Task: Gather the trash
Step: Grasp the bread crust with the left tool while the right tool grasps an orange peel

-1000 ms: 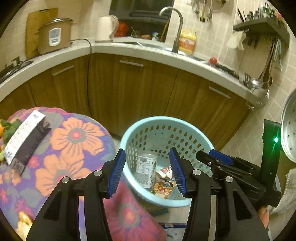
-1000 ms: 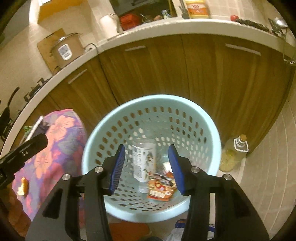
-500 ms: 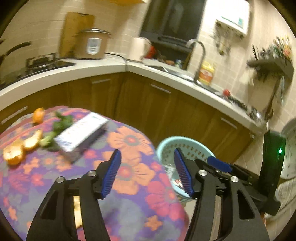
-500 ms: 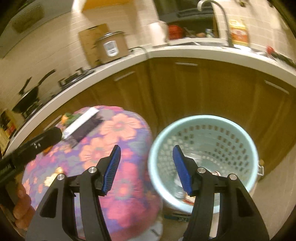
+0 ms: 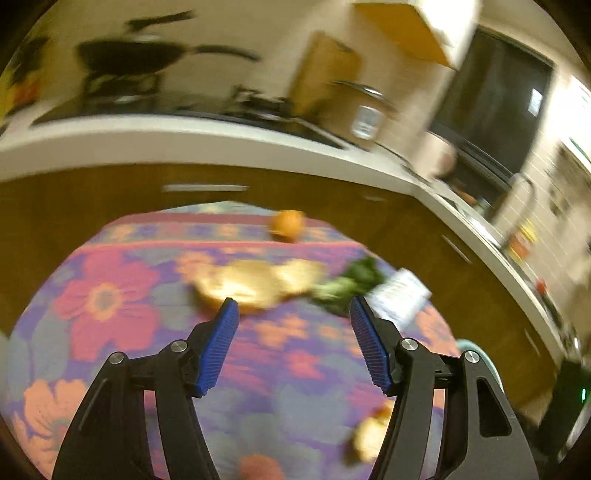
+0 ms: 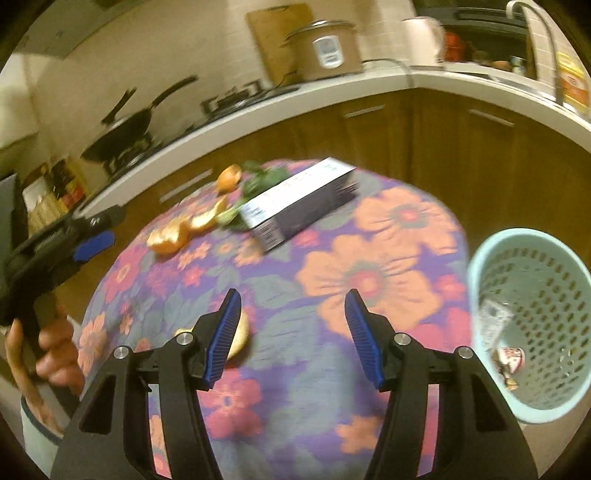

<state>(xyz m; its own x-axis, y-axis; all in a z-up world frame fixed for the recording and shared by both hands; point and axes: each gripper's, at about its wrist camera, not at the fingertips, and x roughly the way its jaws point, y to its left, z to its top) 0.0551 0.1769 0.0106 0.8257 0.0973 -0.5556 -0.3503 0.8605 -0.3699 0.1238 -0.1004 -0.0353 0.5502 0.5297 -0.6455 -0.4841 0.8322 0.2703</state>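
Where the left view blurs, the right's clear box [image 6: 300, 202] and basket [image 6: 532, 325].

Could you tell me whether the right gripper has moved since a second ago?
Yes: the right gripper swung from above the basket to over the table.

— What's around me here?
— A kitchen in warm, yellowish light. A white countertop [image 6: 332, 92] curves along brown wooden cabinets [image 6: 461, 147] with metal handles.
— And on my counter?
— A black pan [image 6: 125, 125] on the stove, a rice cooker [image 6: 325, 48] before a wooden cutting board [image 6: 273, 33], a white kettle [image 6: 424, 37] — then the faucet [image 6: 535, 37]. The wall [image 6: 147, 48] is pale tile; a dark window [image 5: 498, 110] sits above the sink.
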